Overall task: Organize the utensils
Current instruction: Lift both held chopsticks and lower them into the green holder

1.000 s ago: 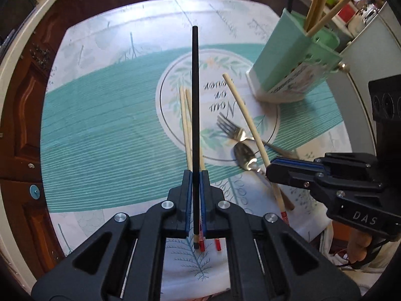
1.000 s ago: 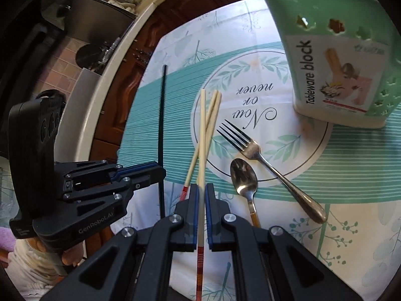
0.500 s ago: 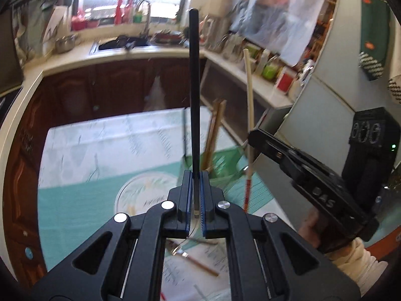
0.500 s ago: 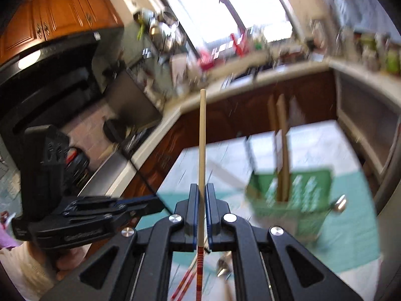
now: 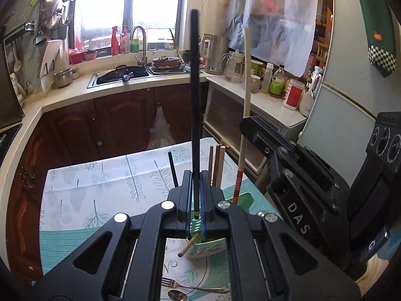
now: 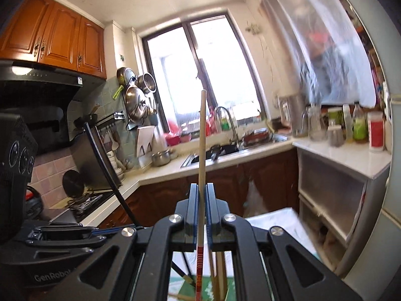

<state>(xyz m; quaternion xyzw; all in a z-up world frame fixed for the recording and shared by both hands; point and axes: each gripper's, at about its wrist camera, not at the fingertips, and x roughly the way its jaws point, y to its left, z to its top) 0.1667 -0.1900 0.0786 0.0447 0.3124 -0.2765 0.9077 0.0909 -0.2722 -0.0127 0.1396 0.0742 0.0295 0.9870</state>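
Observation:
My left gripper [image 5: 196,173] is shut on a black chopstick [image 5: 195,100] that stands nearly upright. Right of it, my right gripper [image 5: 246,124] is shut on a pale wooden chopstick [image 5: 245,87] with a red-striped end, also upright. Both lower ends hang just over the green utensil holder [image 5: 208,247], which has wooden chopsticks [image 5: 216,165] and another black chopstick [image 5: 173,168] in it. In the right wrist view the right gripper [image 6: 201,188] clamps the pale chopstick [image 6: 202,138]; the left gripper [image 6: 130,227] with its black chopstick [image 6: 105,165] is at lower left.
A fork [image 5: 195,286] and a spoon [image 5: 178,296] lie on the leaf-print tablecloth [image 5: 100,188] near the holder. Behind are dark cabinets, a sink [image 5: 120,75] under the window, a white shelf unit [image 5: 270,105] with bottles, and a fridge [image 5: 345,115] at right.
Both grippers rose off the table and tipped upward with their chopsticks. The views went from the tablecloth to the kitchen, and the chopstick ends now hang over the green holder.

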